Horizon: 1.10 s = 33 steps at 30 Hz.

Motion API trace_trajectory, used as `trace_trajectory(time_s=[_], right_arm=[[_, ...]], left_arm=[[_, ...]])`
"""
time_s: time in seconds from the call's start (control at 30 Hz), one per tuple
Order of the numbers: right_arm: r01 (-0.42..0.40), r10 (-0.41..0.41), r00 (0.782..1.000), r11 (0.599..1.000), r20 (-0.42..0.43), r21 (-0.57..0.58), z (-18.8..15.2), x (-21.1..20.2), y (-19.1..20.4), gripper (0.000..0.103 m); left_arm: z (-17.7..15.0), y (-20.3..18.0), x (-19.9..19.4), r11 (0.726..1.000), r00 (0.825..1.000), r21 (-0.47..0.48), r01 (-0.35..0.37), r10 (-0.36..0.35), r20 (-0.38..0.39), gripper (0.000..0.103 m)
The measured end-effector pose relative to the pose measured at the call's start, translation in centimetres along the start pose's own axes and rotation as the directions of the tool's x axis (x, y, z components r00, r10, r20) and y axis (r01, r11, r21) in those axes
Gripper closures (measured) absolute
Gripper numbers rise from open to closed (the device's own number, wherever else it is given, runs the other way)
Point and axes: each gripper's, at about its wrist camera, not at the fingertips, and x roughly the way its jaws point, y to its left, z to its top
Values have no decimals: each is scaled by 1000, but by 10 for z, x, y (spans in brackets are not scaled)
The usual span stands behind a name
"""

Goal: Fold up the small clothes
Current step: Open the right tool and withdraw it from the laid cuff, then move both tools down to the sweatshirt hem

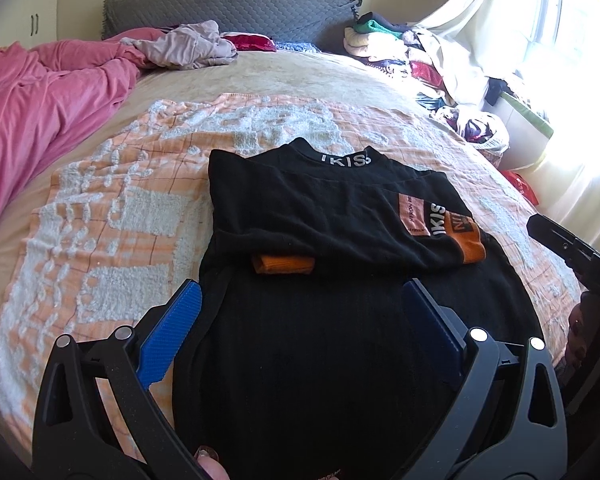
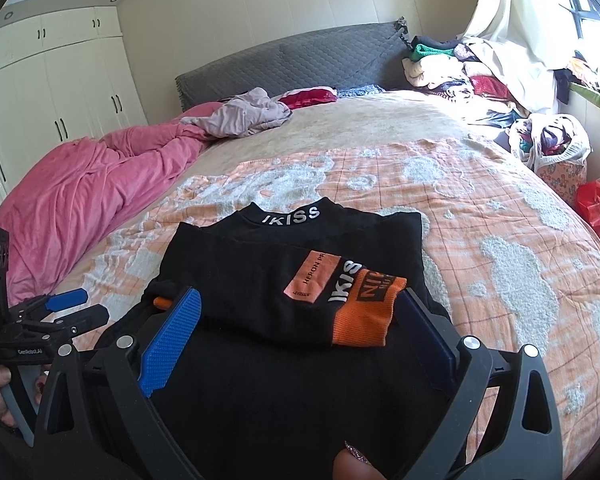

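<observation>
On the orange-and-white tufted bedspread (image 1: 112, 216) covering the near half of the bed, a black long-sleeved knit top with an "IKISS" collar (image 1: 340, 208) lies flat, collar toward the headboard. Both sleeves are folded across the chest. The orange ribbed cuff of one sleeve (image 2: 364, 316) rests on top at the right side of the garment, next to an orange printed patch. A second orange cuff (image 1: 282, 264) shows beneath the folded sleeve edge at centre-left. The lower body of the top extends toward the cameras and remains unfolded.

The left gripper (image 1: 300, 292) hovers above the lower part of the top. Its blue-padded fingers (image 1: 172, 336) are spread wide, one at each side of the garment, gripping nothing. In the right wrist view it appears at the left edge, with a gap between its finger tips.

The right gripper (image 2: 298, 300) is positioned above the same garment, near the folded sleeve. Its jaws are likewise spread wide, empty, with the orange cuff lying between them.

Beyond the bedspread:
- a crumpled pink blanket (image 2: 84, 184) along the left side of the bed;
- a grey quilted headboard (image 2: 292, 60);
- a pile of mixed clothes (image 2: 480, 72) at the right, beside the window;
- white wardrobe doors (image 2: 48, 92) on the left wall.
</observation>
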Motion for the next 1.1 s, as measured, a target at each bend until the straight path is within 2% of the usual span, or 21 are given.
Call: trace_trajectory(time_s=[0.27,0.53,0.73,1.1], right_arm=[[16,-16,1000,1000,-20,8,-16,-11,-6,5],[63,-61,995,998,-84,19,-40,-21,-19,5],[112,-105,983,993,-149,39,-65,-30,-35,5],[125,-112,965,991,-238,40,-97,-48,-50,5]], left_arm=[[-16,1,-2,1000,999,-3,-29,29,-30,9],[-33,8,-2,998,996,-10,-57,56,-69,9],[-48,22,-1,995,990,-26,-94,91,-105,9],[-72,40,-13,991,983,-46,-129,122,-138,9]])
